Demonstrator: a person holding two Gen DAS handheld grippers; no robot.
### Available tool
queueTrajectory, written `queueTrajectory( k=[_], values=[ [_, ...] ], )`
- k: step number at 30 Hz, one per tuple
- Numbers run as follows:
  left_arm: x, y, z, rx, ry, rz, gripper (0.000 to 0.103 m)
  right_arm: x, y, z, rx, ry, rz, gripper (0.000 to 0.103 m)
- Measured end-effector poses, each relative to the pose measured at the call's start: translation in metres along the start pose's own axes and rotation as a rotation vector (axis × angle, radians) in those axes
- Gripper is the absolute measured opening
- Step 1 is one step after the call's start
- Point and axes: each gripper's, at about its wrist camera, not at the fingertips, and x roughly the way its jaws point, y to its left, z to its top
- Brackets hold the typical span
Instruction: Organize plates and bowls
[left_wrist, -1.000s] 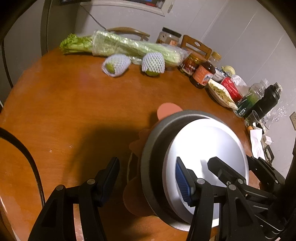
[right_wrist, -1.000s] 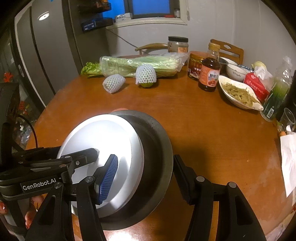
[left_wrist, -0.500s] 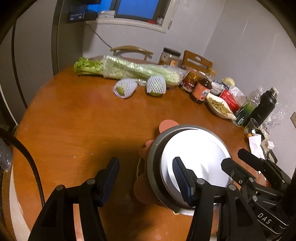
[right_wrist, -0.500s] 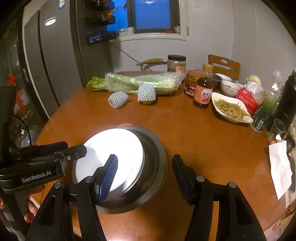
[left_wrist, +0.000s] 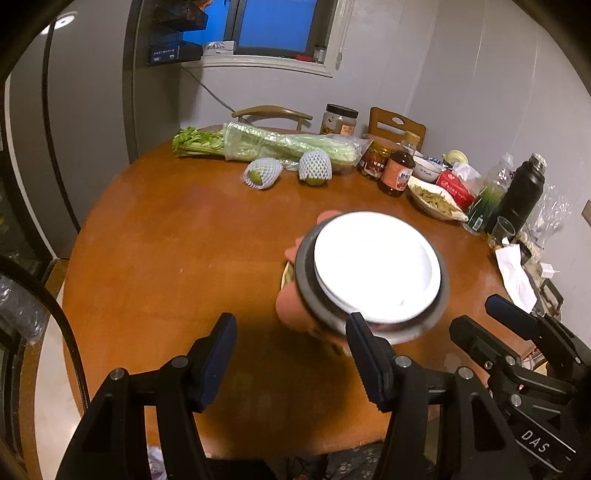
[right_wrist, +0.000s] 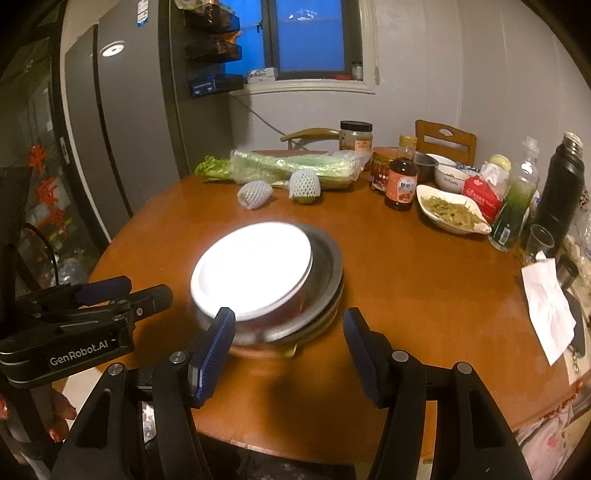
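A white plate (left_wrist: 373, 266) lies on top of a grey metal bowl (left_wrist: 306, 280), which rests on an orange flower-shaped piece (left_wrist: 288, 310) on the round wooden table (left_wrist: 166, 258). My left gripper (left_wrist: 291, 325) is open and empty just in front of the stack, its right finger at the stack's near rim. In the right wrist view the same white plate (right_wrist: 255, 269) and metal bowl (right_wrist: 325, 266) lie just beyond my right gripper (right_wrist: 288, 332), which is also open and holds nothing. Each gripper appears in the other's view: the right gripper (left_wrist: 476, 314) and the left gripper (right_wrist: 147, 290).
Along the table's far side lie bagged celery (left_wrist: 280, 146), two netted fruits (left_wrist: 262, 173), jars, a sauce bottle (left_wrist: 397, 173), a dish of food (left_wrist: 436, 199) and a black flask (left_wrist: 524, 192). A paper napkin (left_wrist: 515, 273) lies right. A fridge (right_wrist: 110, 129) stands left.
Both grippers have drawn back and risen from the stack. The stack's rim was between the fingers; now the stack lies beyond the fingertips and looks smaller.
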Motion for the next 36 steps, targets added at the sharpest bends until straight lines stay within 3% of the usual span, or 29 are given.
queueTrajectory(
  k=[15, 22, 36],
  values=[
    [-0.015, -0.008, -0.049, 0.029, 0.006, 0.066, 0.062, -0.018, -0.001, -0.051, 0.028, 0.003, -0.013, 0.063],
    [-0.019, -0.011, -0.057, 0.041, -0.004, 0.104, 0.062, -0.018, 0.000, -0.062, 0.025, 0.007, -0.011, 0.063],
    [-0.018, -0.010, -0.065, 0.037, 0.015, 0.098, 0.062, -0.019, 0.002, -0.072, 0.033, 0.009, -0.018, 0.063]
  ],
)
